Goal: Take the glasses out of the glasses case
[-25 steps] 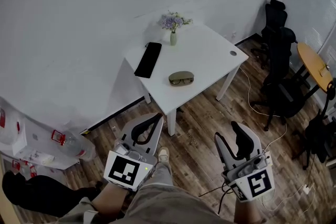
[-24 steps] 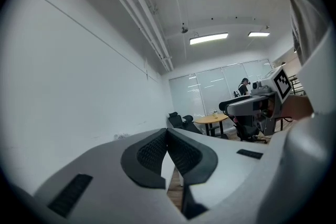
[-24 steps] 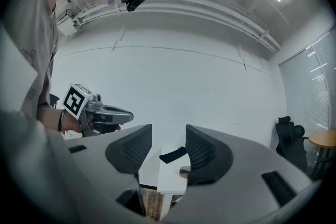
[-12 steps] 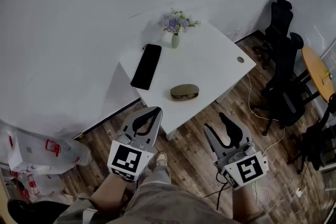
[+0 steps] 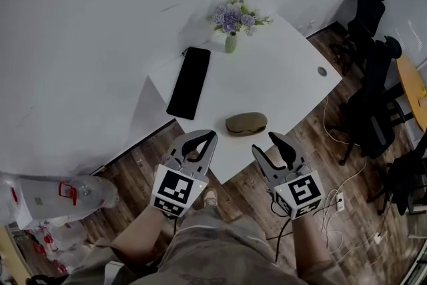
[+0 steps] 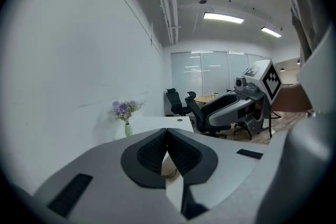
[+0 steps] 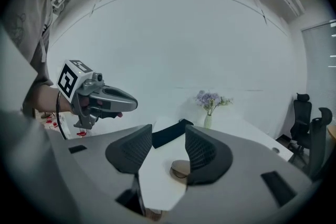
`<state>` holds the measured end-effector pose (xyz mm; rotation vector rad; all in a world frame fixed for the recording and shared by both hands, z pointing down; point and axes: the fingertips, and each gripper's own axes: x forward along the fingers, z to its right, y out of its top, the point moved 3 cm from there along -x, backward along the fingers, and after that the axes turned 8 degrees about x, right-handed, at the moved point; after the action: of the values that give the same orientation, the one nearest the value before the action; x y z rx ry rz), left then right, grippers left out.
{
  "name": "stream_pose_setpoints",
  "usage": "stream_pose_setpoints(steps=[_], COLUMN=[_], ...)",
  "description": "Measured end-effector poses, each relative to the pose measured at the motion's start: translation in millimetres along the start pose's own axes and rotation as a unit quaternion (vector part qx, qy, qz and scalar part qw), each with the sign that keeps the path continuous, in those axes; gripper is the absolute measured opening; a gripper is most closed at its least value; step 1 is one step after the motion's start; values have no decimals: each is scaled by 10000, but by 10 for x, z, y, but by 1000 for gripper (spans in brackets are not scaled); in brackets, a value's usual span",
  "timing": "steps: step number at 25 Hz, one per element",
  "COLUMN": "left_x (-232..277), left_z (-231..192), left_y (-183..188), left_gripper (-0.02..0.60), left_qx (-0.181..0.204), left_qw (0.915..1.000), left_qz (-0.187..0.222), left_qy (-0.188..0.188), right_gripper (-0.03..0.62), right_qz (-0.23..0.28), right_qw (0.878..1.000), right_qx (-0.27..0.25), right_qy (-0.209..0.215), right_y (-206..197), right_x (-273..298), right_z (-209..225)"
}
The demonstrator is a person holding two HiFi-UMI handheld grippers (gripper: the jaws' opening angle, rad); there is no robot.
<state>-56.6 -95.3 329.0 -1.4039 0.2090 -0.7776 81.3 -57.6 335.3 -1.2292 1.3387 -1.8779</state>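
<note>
Here's the danger: the olive-brown oval glasses case (image 5: 246, 123), seemingly closed, lies near the white table's (image 5: 293, 77) front edge, and a clumsy nudge could skid it off. The left gripper (image 5: 202, 141) hovers with its jaws pressed together, case at its 1 o'clock. The right gripper (image 5: 272, 149) hangs spread wide and empty, case at 11 o'clock.

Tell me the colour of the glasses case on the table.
The glasses case is olive-brown, clearest in the head view.
</note>
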Motion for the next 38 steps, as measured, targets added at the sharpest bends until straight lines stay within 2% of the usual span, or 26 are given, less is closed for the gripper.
stream_pose_setpoints(steps=[14, 18, 25, 33, 38], left_x=[745, 946, 1237, 1572, 1662], left_z=[133, 267, 489, 574, 596], left_y=[-871, -1184, -1710, -2062, -2124], left_gripper=[17, 17, 17, 17, 17], left_qx=[-454, -574, -758, -1009, -1088], left_qw=[9944, 9901, 9777, 9741, 9710], left_qz=[-842, -1188, -1843, -1922, -2017], left_qy=[-455, -487, -657, -641, -682], right_gripper=[202, 202, 202, 202, 202], right_qz=[-892, -1180, -1580, -1692, -1762], right_qw=[9932, 9890, 9811, 9785, 9760], right_qx=[725, 819, 968, 946, 955], right_qy=[158, 362, 553, 698, 851], right_y=[-926, -1247, -1704, -1901, -1900], right_x=[669, 813, 974, 1143, 1201], right_z=[416, 519, 751, 884, 893])
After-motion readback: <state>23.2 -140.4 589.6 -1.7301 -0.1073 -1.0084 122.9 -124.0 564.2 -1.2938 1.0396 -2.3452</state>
